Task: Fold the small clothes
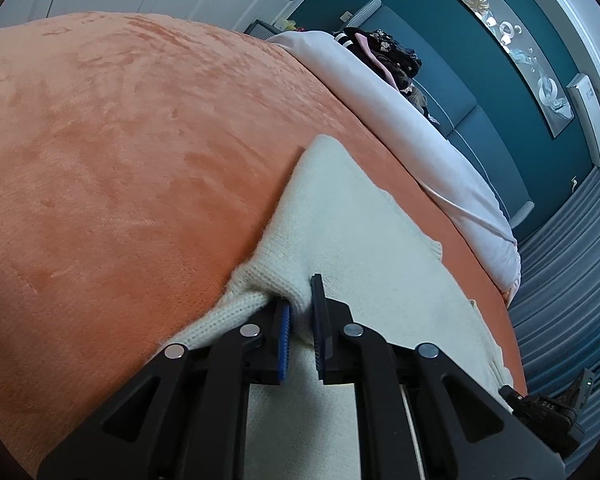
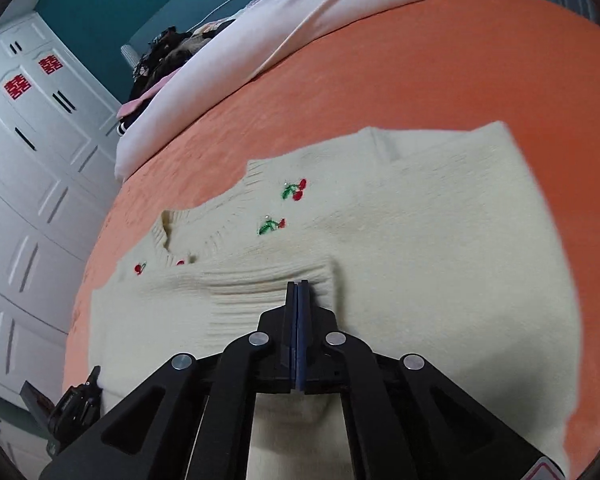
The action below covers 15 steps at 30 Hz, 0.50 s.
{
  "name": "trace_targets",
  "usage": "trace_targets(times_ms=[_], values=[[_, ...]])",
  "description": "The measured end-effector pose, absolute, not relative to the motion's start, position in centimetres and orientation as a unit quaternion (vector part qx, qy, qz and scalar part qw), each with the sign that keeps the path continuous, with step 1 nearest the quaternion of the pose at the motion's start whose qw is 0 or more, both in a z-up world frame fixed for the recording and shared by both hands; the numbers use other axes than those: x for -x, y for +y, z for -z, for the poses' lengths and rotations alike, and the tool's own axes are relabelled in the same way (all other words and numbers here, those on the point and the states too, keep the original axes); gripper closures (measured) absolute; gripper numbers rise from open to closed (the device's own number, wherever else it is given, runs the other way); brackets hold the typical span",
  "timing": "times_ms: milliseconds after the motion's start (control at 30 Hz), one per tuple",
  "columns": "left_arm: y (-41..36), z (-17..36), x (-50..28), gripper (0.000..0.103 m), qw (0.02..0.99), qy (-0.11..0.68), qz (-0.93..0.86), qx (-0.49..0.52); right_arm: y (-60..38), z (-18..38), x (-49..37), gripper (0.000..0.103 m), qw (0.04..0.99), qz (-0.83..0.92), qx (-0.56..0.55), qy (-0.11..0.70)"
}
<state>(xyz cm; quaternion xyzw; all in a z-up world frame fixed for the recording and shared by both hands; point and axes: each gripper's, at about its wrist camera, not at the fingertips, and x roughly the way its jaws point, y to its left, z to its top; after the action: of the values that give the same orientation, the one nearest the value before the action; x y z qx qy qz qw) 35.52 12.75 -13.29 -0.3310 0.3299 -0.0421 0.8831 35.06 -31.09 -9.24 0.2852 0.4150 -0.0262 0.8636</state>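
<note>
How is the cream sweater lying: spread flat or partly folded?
Partly folded: the cream sweater has one ribbed edge turned back over its body on the orange blanket.

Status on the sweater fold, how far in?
Done: a sleeve lies folded across the cream sweater, spread on the orange blanket. In hand: left gripper pinches bunched knit; right gripper, shut, is at the ribbed cuff. Left: the body is still unfolded.

**Lighting/quality: even daylight, usable, heavy fisheye**

Both views bright, soft diffuse light, no hard shadows. Slight glare on the framed wall art (image 1: 512, 52). Strong barrel distortion; black vignette at the corners. Left wrist view sharp. Right wrist view smeared along the cream sweater (image 2: 400, 240) edges, orange bedspread (image 2: 440, 72) texture soft there.
</note>
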Motion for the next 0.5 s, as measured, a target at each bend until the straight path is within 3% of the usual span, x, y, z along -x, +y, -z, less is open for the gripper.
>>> trace_targets(times_ms=[100,200,300,433,467,500], values=[[12.7,13.3,-35.5,0.093,0.883,0.331,0.041,0.330,-27.8,7.9,-33.0,0.097,0.873,-0.039,-0.260,0.411],[12.7,13.2,-35.7,0.093,0.882,0.333,0.040,0.330,-26.0,10.1,-31.5,0.103,0.873,-0.044,-0.207,0.439],[12.6,13.0,-36.0,0.093,0.881,0.341,0.035,0.325,-28.3,9.8,-30.6,0.103,0.847,-0.030,-0.302,0.437],[12.9,11.6,-35.7,0.091,0.871,0.374,0.031,0.317,-29.5,5.5,-26.3,0.089,0.868,0.011,-0.271,0.416],[13.3,11.1,-34.7,0.085,0.867,0.380,0.034,0.319,-30.3,4.7,-24.0,0.086,0.869,0.019,-0.271,0.414],[13.9,10.5,-33.2,0.071,0.865,0.384,0.034,0.322,-31.3,4.4,-22.2,0.076,0.867,0.026,-0.274,0.414]])
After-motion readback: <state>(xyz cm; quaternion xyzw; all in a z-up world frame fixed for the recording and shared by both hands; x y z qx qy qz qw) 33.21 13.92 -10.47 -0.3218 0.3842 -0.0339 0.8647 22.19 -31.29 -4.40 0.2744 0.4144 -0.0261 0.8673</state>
